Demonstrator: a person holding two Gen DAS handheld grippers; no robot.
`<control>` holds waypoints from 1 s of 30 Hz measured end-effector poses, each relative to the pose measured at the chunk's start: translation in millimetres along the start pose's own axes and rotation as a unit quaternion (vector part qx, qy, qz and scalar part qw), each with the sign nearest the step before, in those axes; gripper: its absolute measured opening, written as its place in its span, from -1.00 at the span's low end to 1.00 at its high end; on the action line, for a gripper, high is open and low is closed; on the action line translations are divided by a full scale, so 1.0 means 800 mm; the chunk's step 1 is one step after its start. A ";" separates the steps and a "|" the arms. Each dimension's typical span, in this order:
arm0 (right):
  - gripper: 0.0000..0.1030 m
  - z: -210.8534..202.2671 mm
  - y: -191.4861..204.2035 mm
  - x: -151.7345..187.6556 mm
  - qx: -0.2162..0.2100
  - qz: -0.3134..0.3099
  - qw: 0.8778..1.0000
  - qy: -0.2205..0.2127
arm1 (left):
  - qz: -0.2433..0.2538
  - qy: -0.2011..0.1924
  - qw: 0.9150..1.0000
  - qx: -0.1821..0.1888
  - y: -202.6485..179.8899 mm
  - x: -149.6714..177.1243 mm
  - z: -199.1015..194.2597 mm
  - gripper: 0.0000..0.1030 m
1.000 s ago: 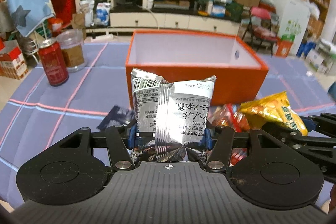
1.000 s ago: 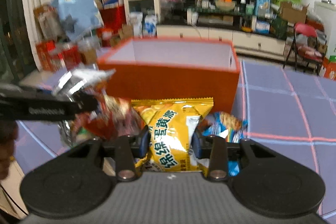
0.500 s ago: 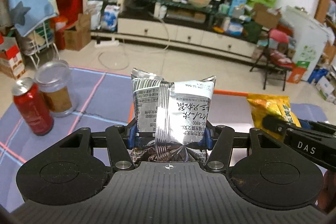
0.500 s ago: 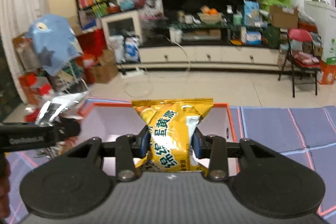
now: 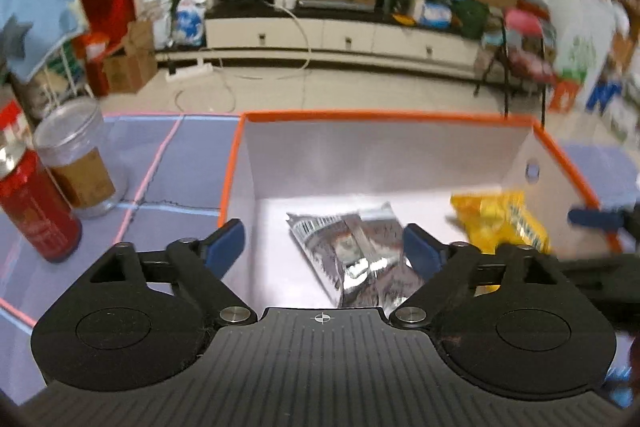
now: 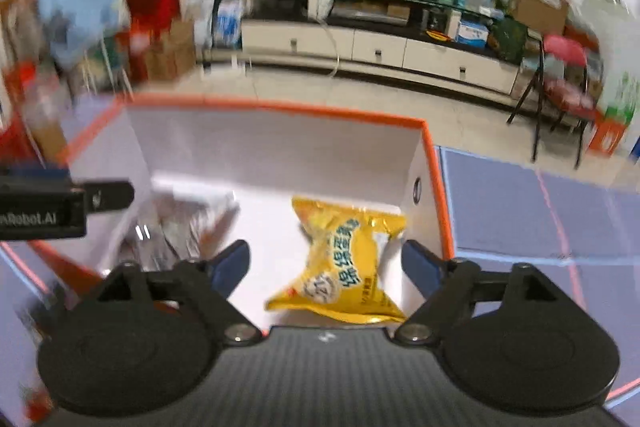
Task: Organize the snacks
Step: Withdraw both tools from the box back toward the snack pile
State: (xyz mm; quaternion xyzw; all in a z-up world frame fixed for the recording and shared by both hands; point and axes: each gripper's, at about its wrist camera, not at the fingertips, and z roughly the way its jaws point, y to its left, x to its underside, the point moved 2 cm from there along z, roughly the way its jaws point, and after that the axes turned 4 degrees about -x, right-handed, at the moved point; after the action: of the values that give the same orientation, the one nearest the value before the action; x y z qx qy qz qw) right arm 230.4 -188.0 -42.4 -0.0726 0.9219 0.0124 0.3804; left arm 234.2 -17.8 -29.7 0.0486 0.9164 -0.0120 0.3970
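Two packets are down in the box (image 5: 400,155) at once! The left tool (image 5: 322,241) has its jaws opening wide with nothing pressed between the pads, and the silver packet (image 5: 352,247) lies on the white floor of the box, toward its near edge. Over on the right, the right tool (image 6: 326,259) has its jaws spreading too, clear of the yellow packet (image 6: 344,263), which lies toward the box's near right corner, close by the right wall. A second ago both packets were pinched upright in those jaws, short of the orange front wall; half a second ago they were being carried over the rim; now both are let go. These look like light, puffy foil bags, crinkly, slick and easily crushed, so any re-grip is best taken on a crimped end seam or lightly across the middle, I'd say. A red can (image 5: 36,211) and a clear jar (image 5: 76,163) stand together on the purple surface (image 5: 188,163), beside the box's left wall. More snacks were in view on the surface earlier; none show now.
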 end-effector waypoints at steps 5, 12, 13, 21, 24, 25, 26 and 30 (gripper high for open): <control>0.71 0.004 0.001 -0.011 0.005 0.005 0.997 0.082 | 0.029 0.016 0.999 0.000 -0.012 0.013 -0.004 0.64; 0.78 -0.011 -0.003 -0.011 -0.031 0.055 0.988 0.138 | 0.008 0.045 0.998 0.032 -0.002 0.018 -0.019 0.66; 0.78 -0.013 -0.001 -0.010 -0.034 0.054 0.988 0.141 | 0.014 0.047 0.998 0.034 -0.001 0.019 -0.021 0.66; 0.80 -0.106 0.001 -0.016 -0.063 0.071 0.994 -0.052 | -0.053 -0.001 0.996 0.076 0.031 0.020 -0.079 0.60; 0.98 -0.187 0.007 0.024 -0.079 0.028 0.986 -0.143 | -0.063 -0.040 0.994 0.074 0.051 0.039 -0.136 0.67; 0.98 -0.213 0.006 0.048 -0.074 0.006 0.983 -0.166 | -0.063 -0.049 0.994 0.070 0.056 0.050 -0.153 0.69; 0.98 -0.233 0.002 0.074 -0.070 -0.013 0.981 -0.182 | -0.062 -0.054 0.995 0.064 0.061 0.064 -0.168 0.71; 0.98 -0.287 -0.024 0.177 -0.061 -0.049 0.976 -0.201 | -0.065 -0.047 0.996 0.035 0.062 0.133 -0.213 0.71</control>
State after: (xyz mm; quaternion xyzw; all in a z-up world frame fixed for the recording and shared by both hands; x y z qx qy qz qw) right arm -26.5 -242.3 21.7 -0.1365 0.8192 0.0642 0.5533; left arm 43.0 50.3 10.1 0.0026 0.8972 -0.0721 0.4357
